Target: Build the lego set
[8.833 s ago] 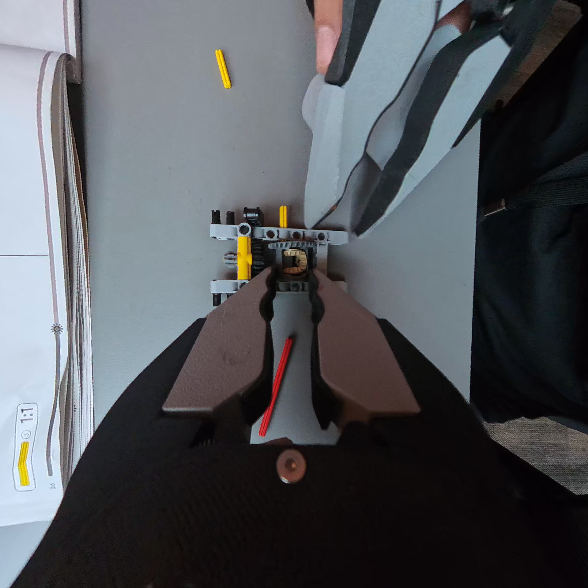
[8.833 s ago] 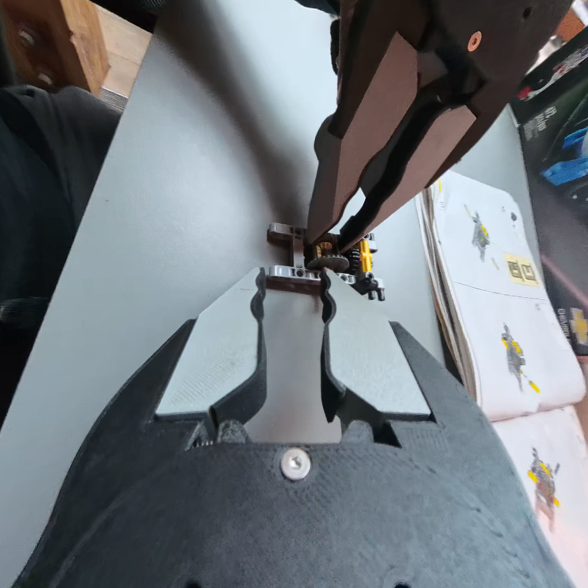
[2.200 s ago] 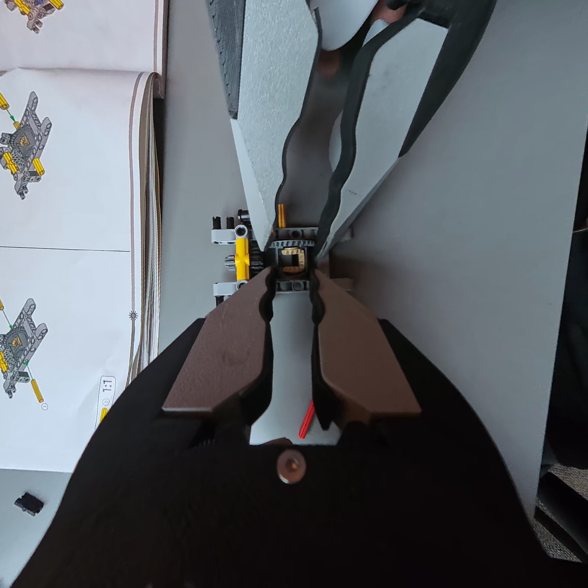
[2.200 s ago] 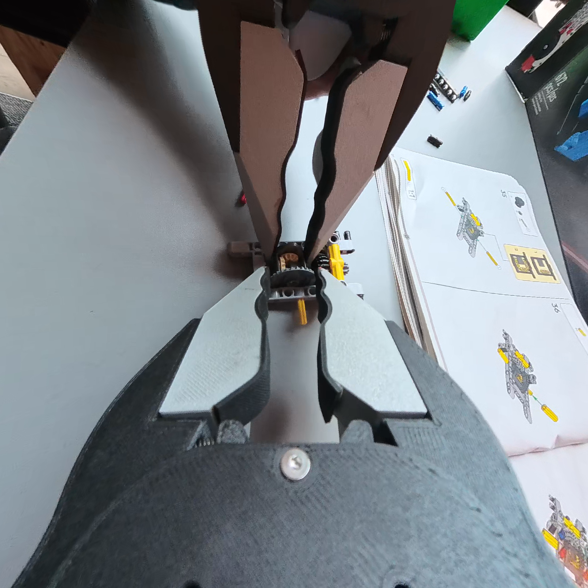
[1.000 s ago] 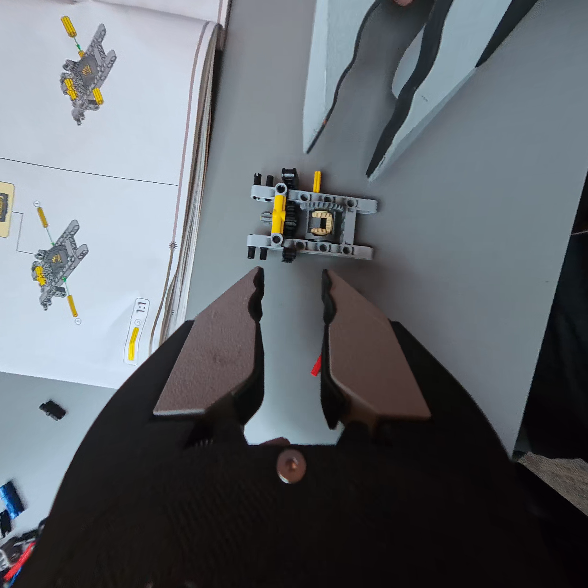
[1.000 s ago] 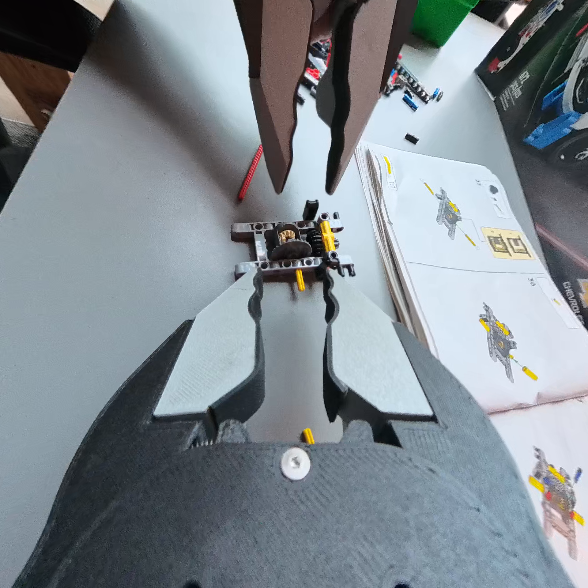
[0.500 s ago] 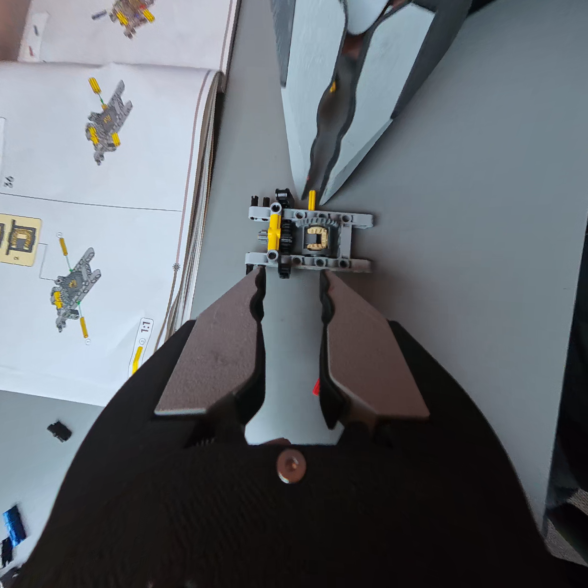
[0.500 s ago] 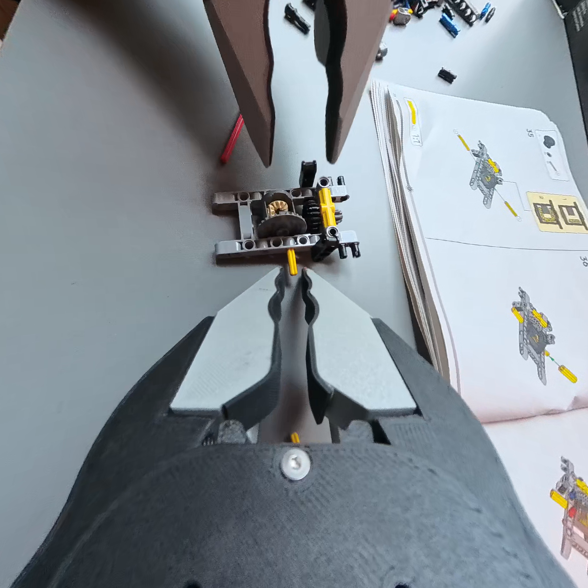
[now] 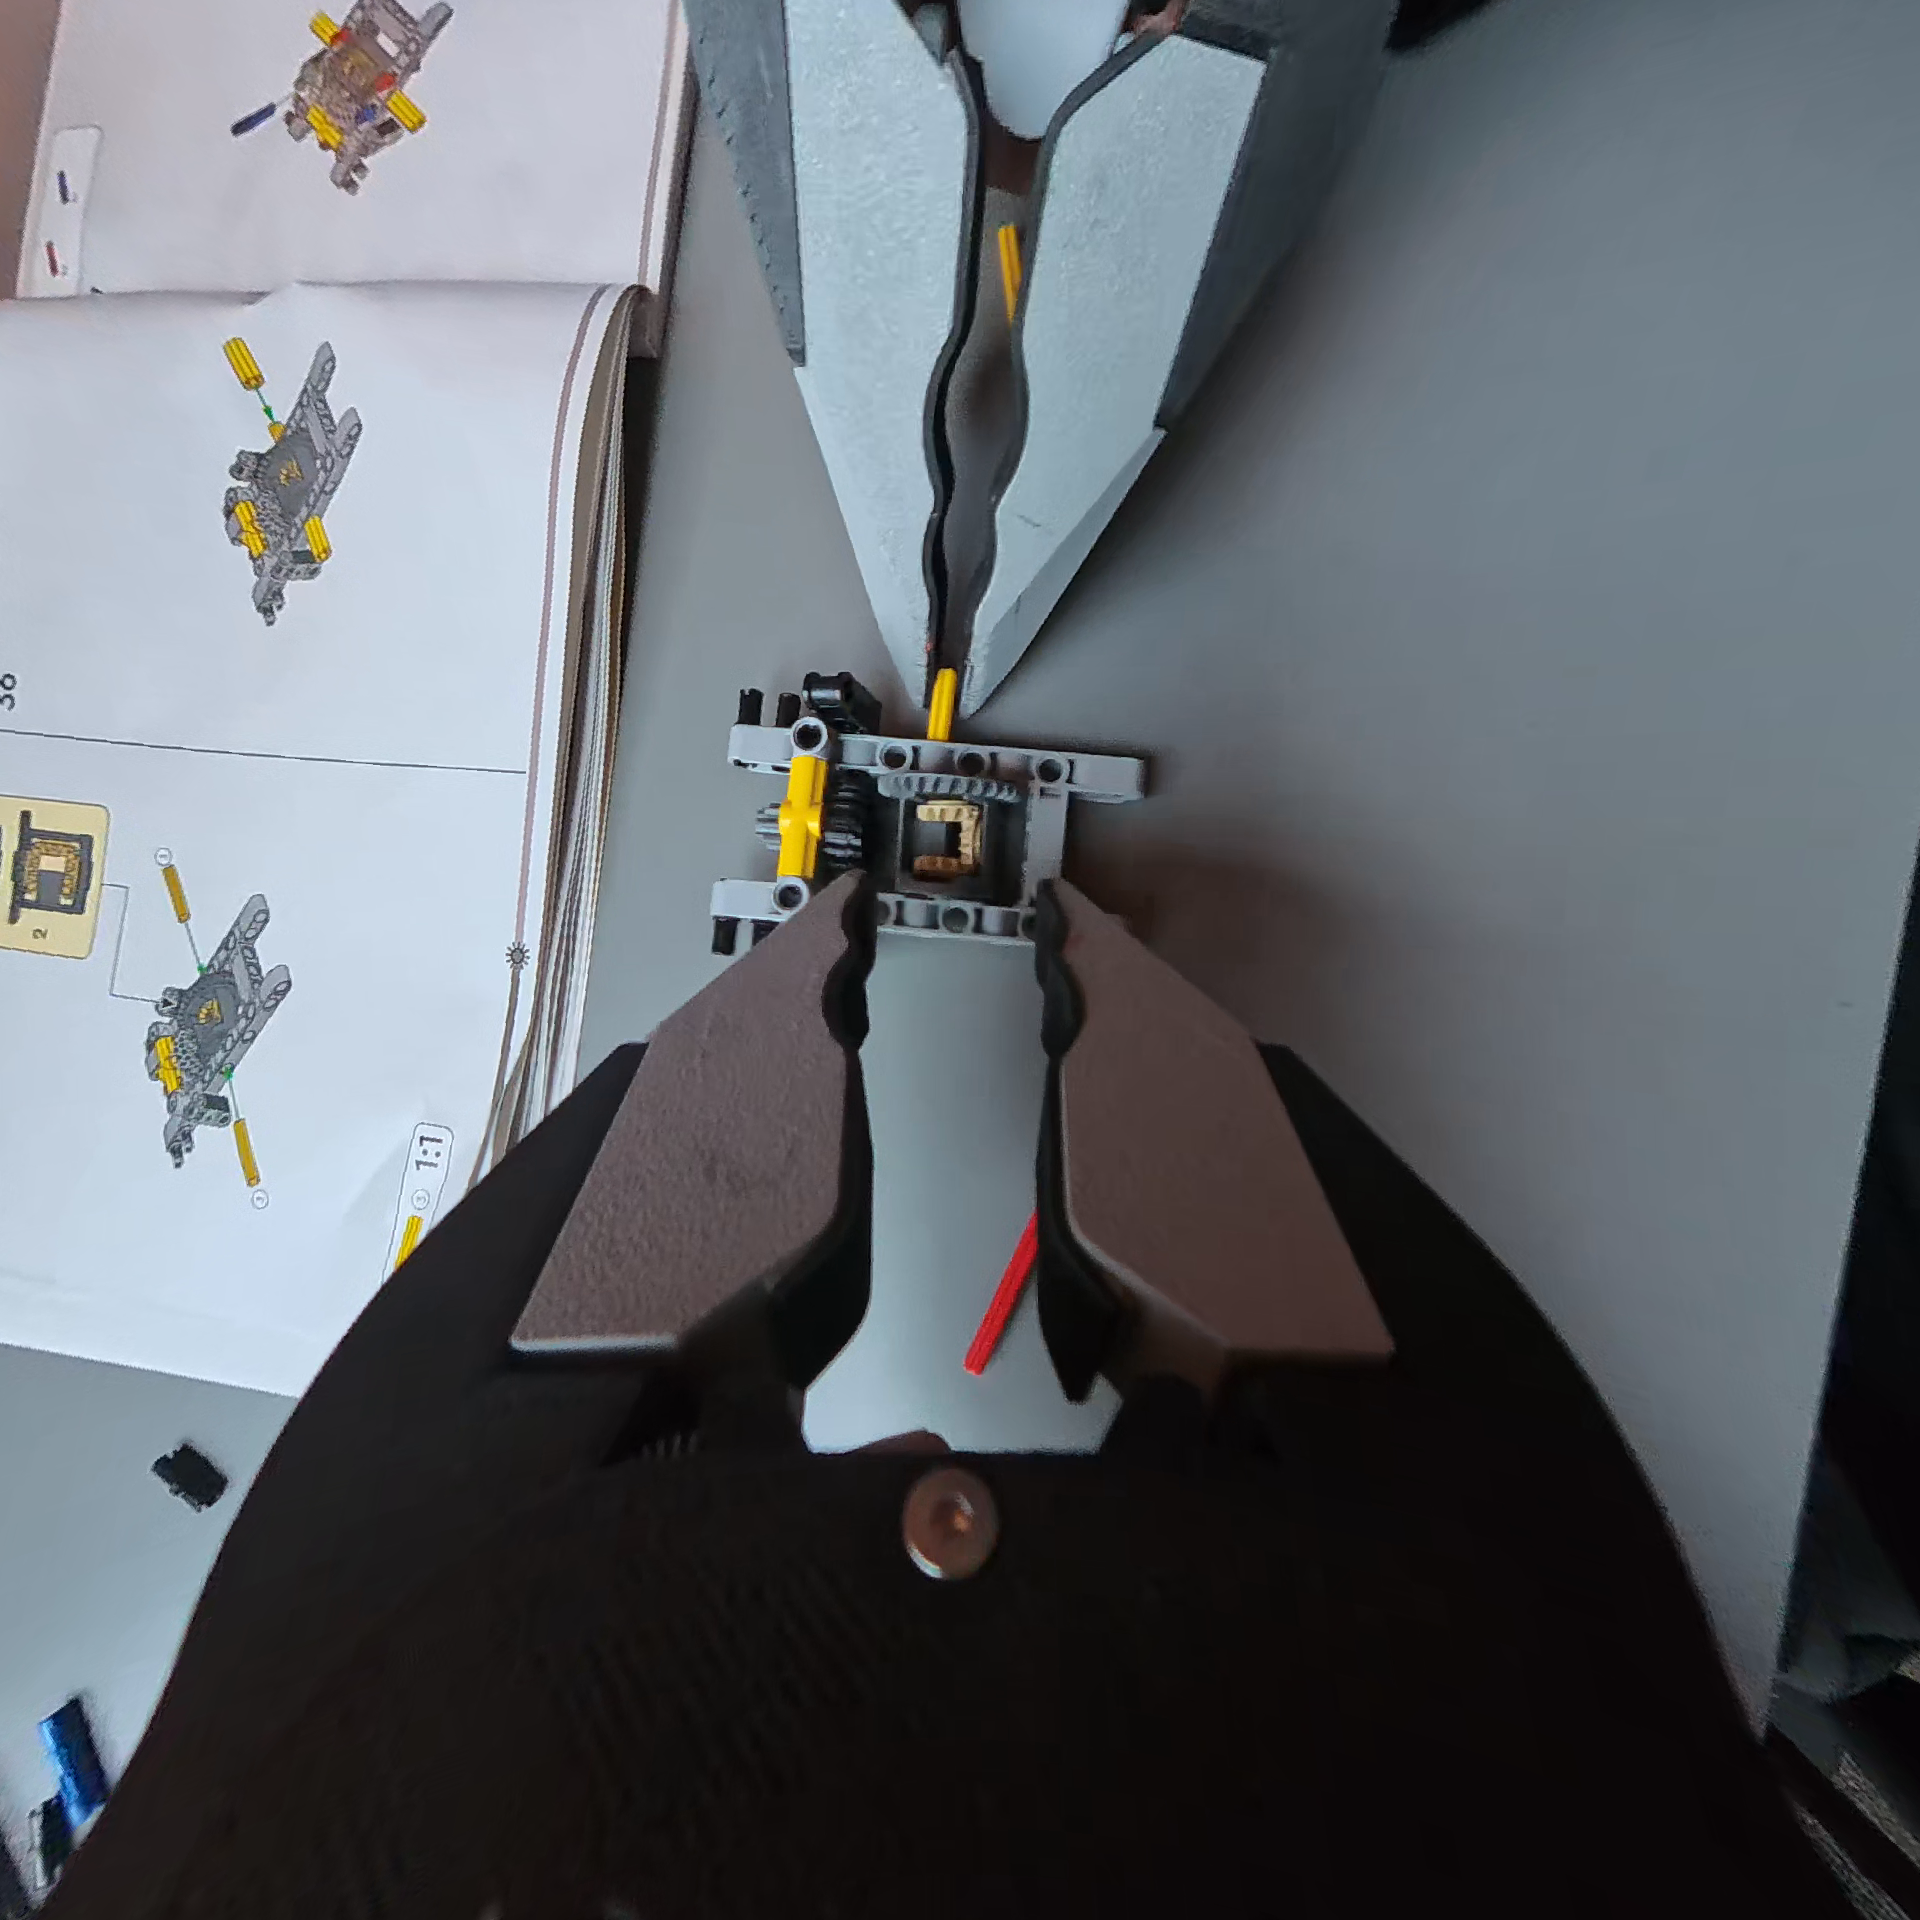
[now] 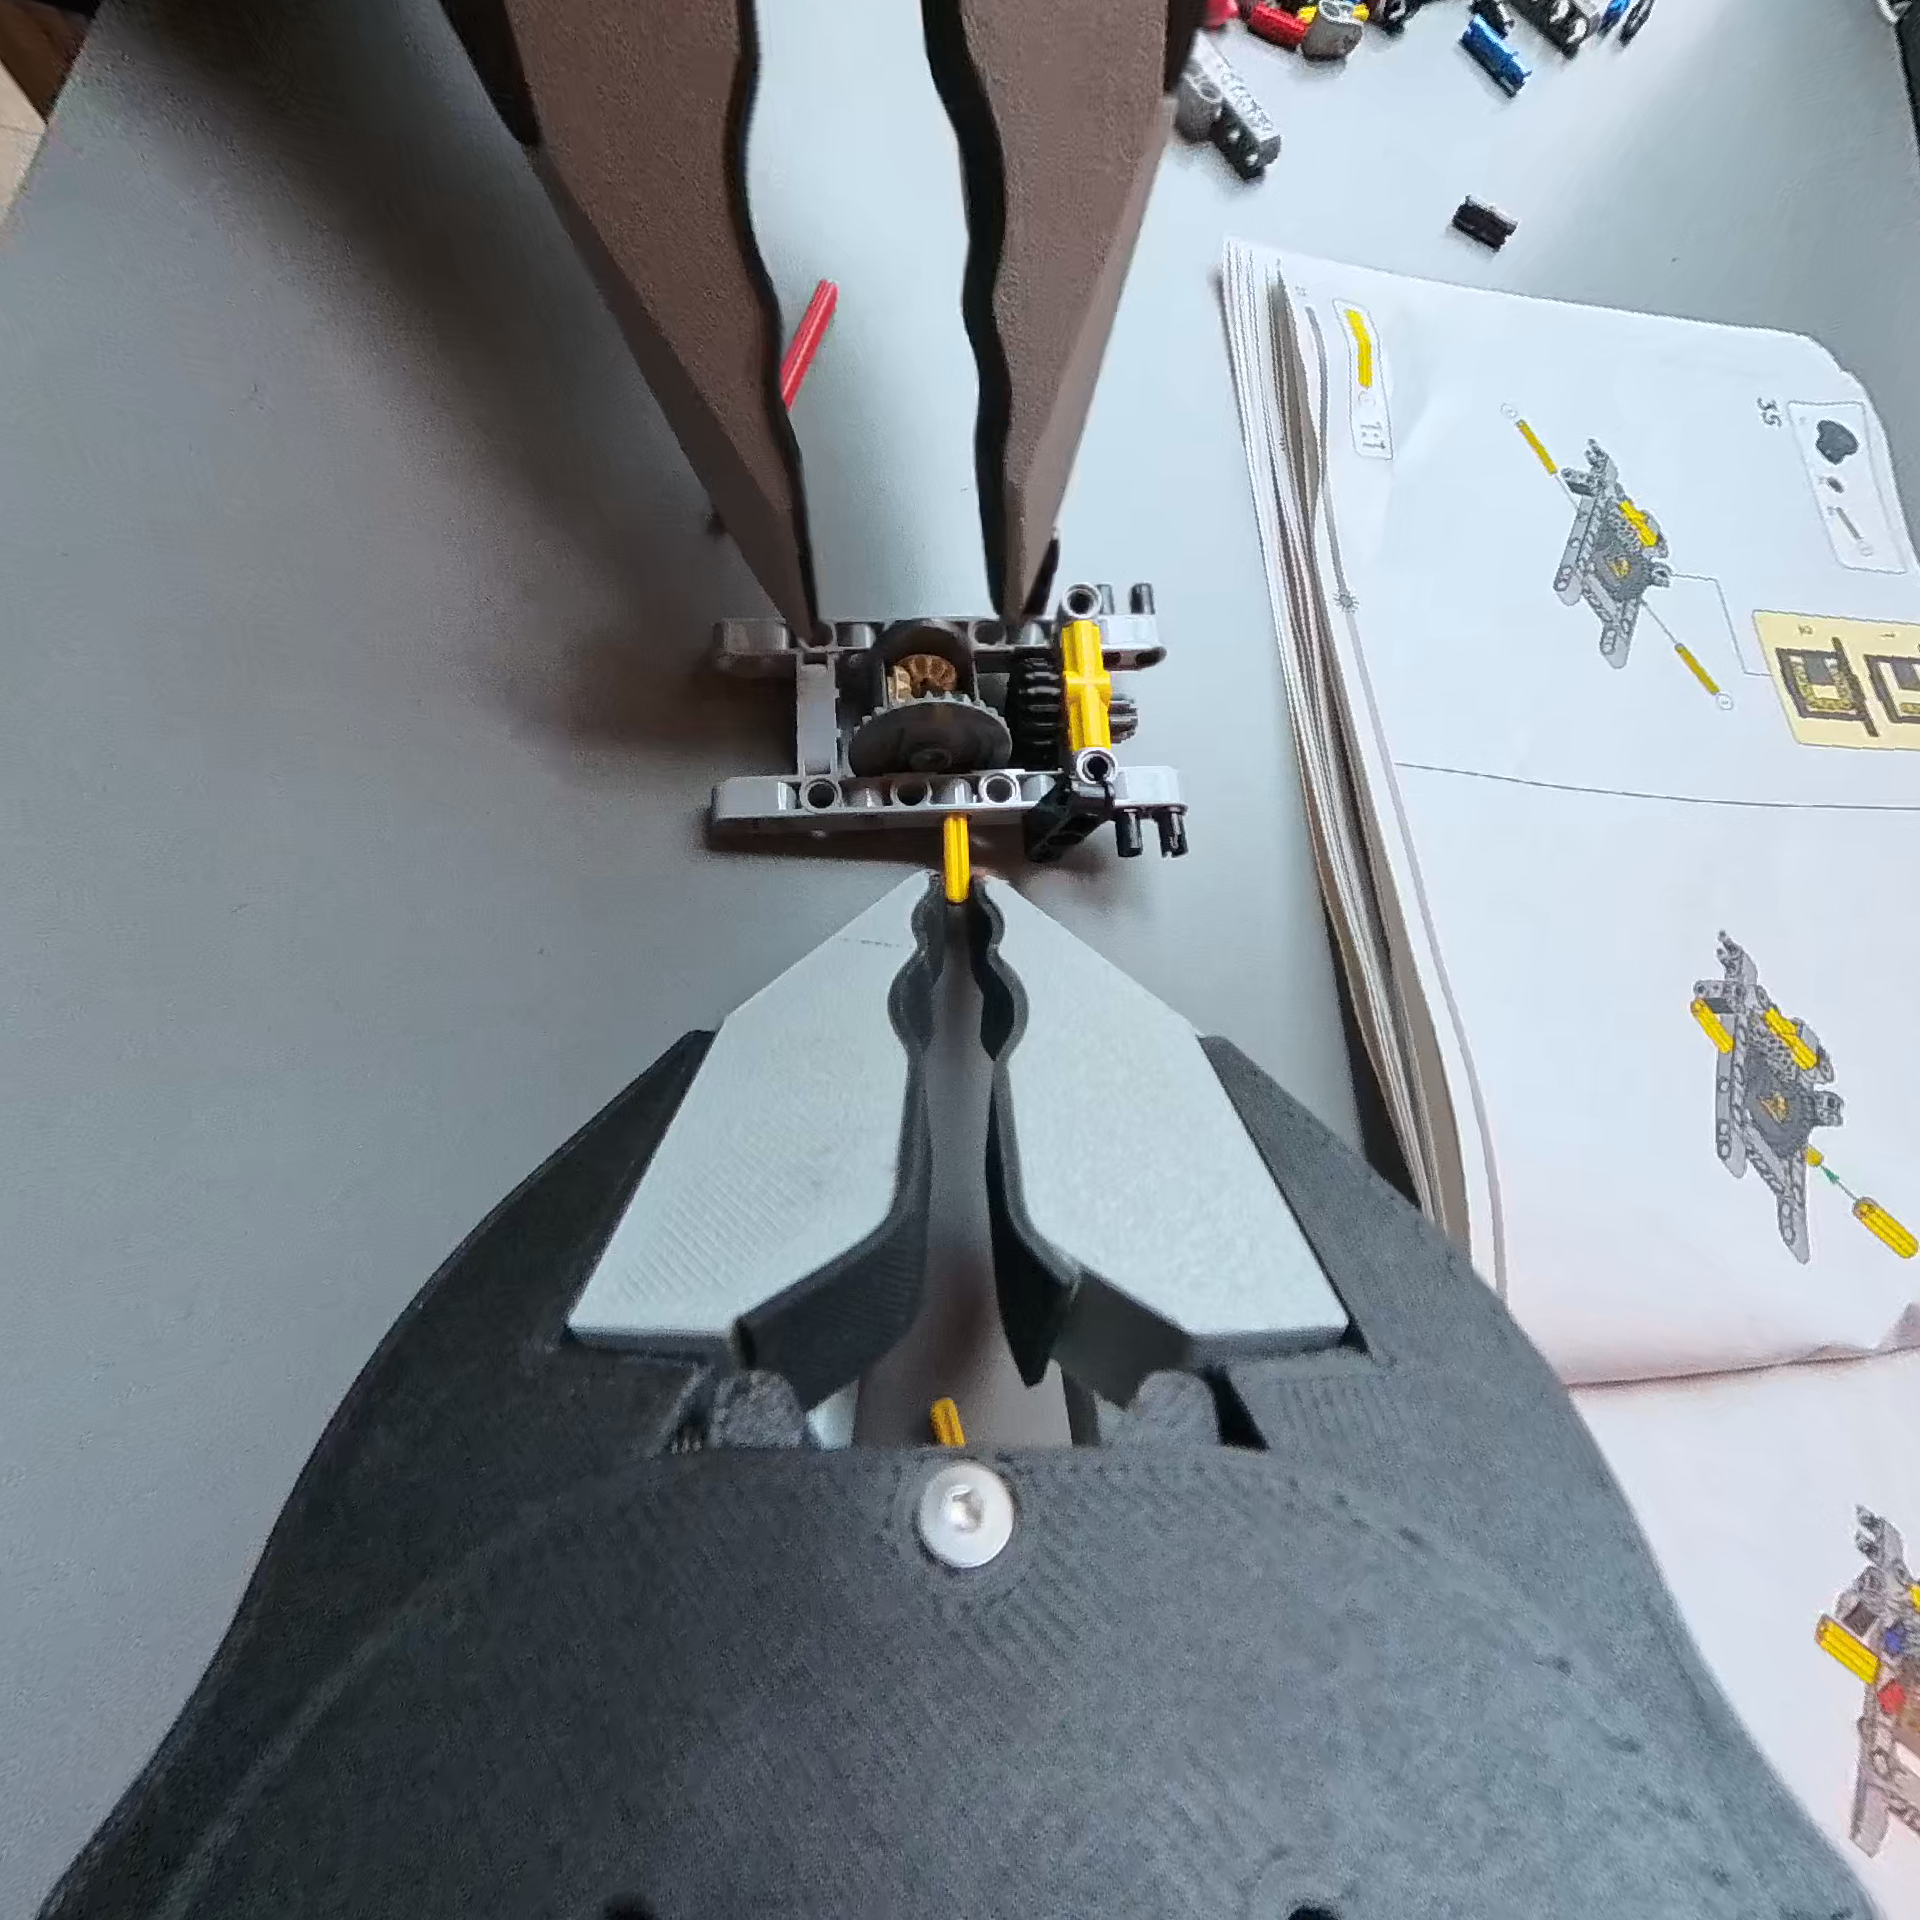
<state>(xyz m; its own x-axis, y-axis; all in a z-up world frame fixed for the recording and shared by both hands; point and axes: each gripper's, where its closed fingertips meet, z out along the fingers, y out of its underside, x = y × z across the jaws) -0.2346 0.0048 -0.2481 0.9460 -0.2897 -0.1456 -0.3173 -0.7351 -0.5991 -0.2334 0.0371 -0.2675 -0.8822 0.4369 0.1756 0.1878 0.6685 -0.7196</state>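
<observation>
A small grey Lego frame (image 9: 1049, 821) with gears and a yellow connector lies on the grey table (image 9: 1455, 727); it also shows in the right wrist view (image 10: 821, 707). A short yellow axle (image 10: 954, 844) sticks out of its beam towards my right gripper (image 10: 954, 891), whose grey fingers are shut on the axle's end. From the left wrist view this gripper (image 9: 943, 677) comes in from the far side. My left gripper (image 9: 948, 904) is open, its brown fingertips (image 10: 800, 613) set on the opposite beam.
An open instruction booklet (image 9: 260, 675) lies beside the frame (image 10: 1610, 883). A red axle (image 9: 1003, 1294) lies under my left gripper. A second yellow axle (image 10: 945, 1421) lies under my right gripper. Loose pieces (image 10: 1486, 223) lie beyond the booklet. The table edge (image 9: 1808, 1351) is at the right. The gap from one gripper's tips to the other's is roughly 5 cm.
Both grippers let go and backed off the frame, then returned. My right gripper has closed on the yellow axle's end. My left gripper has moved forward onto the beam, still open.
</observation>
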